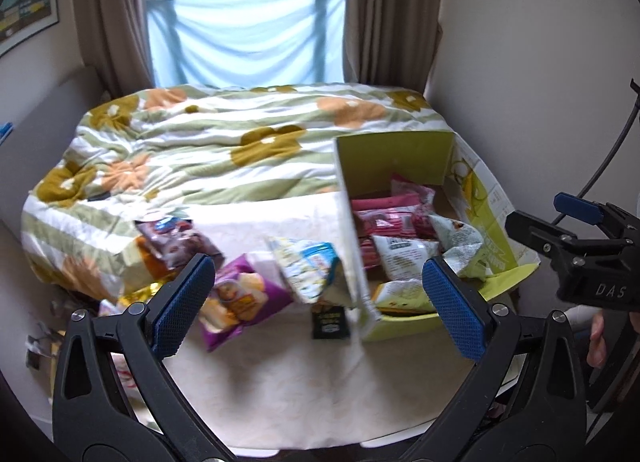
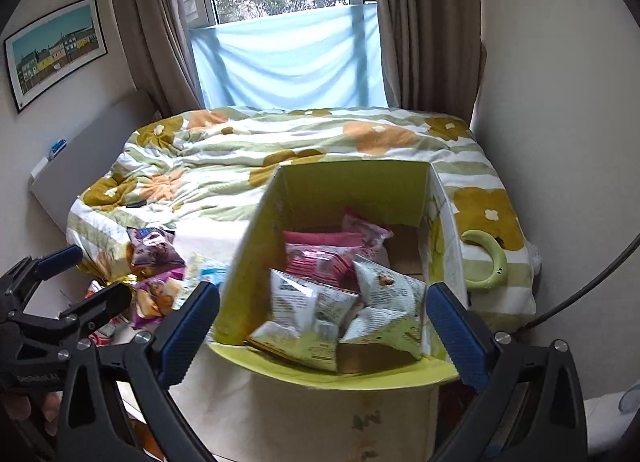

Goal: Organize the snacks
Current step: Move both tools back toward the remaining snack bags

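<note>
A yellow-green cardboard box (image 2: pixel 352 182) stands open on a cream-clothed table, holding pink packets (image 2: pixel 324 258) and white-green snack bags (image 2: pixel 308 306). The same box (image 1: pixel 392 158) sits right of centre in the left wrist view. Left of it on the table lie a purple snack bag (image 1: pixel 236 298), a white-blue bag (image 1: pixel 308 266), a brown-purple bag (image 1: pixel 176 242) and a small black packet (image 1: pixel 330 322). My left gripper (image 1: pixel 320 302) hangs open above these loose bags, holding nothing. My right gripper (image 2: pixel 324 330) is open over the box's near edge, empty. Each gripper shows at the other view's side.
Behind the table lies a bed with a floral duvet (image 1: pixel 224 142), then a curtained window (image 2: pixel 288 58). A green curved object (image 2: pixel 488 258) rests on the bed right of the box. A framed picture (image 2: pixel 56 50) hangs on the left wall. A cable (image 1: pixel 616 134) runs at right.
</note>
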Demonstrator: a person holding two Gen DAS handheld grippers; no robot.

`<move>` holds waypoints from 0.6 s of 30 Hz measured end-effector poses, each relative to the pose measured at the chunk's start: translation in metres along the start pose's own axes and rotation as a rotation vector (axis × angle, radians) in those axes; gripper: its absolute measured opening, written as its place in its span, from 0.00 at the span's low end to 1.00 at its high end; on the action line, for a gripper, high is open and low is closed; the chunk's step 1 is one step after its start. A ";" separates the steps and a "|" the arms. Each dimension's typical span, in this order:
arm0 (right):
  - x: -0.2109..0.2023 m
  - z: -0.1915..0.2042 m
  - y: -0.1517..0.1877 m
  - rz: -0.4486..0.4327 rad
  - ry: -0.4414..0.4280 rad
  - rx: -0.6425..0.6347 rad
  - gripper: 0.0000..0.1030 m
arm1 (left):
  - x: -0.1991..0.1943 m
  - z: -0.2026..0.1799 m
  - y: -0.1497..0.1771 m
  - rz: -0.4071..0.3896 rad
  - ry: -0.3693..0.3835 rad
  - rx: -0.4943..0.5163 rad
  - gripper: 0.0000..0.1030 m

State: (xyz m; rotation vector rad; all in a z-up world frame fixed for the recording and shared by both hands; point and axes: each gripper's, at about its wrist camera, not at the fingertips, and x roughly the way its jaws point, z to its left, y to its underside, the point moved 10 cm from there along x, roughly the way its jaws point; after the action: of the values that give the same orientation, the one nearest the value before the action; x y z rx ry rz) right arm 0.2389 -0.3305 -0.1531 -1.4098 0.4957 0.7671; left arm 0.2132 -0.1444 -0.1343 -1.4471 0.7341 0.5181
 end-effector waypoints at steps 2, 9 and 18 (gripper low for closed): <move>-0.003 0.020 0.001 -0.004 -0.018 -0.004 1.00 | -0.009 0.023 0.008 -0.003 -0.027 -0.012 0.99; 0.000 0.090 0.010 -0.011 -0.087 -0.002 1.00 | -0.032 0.105 0.034 0.003 -0.082 -0.056 0.99; 0.024 0.159 0.028 0.018 -0.126 -0.006 1.00 | -0.027 0.194 0.078 0.084 -0.135 -0.071 0.99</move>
State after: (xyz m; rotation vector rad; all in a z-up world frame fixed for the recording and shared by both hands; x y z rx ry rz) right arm 0.2133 -0.1699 -0.1702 -1.3550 0.4083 0.8667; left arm 0.1647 0.0570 -0.1746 -1.4361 0.6771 0.7061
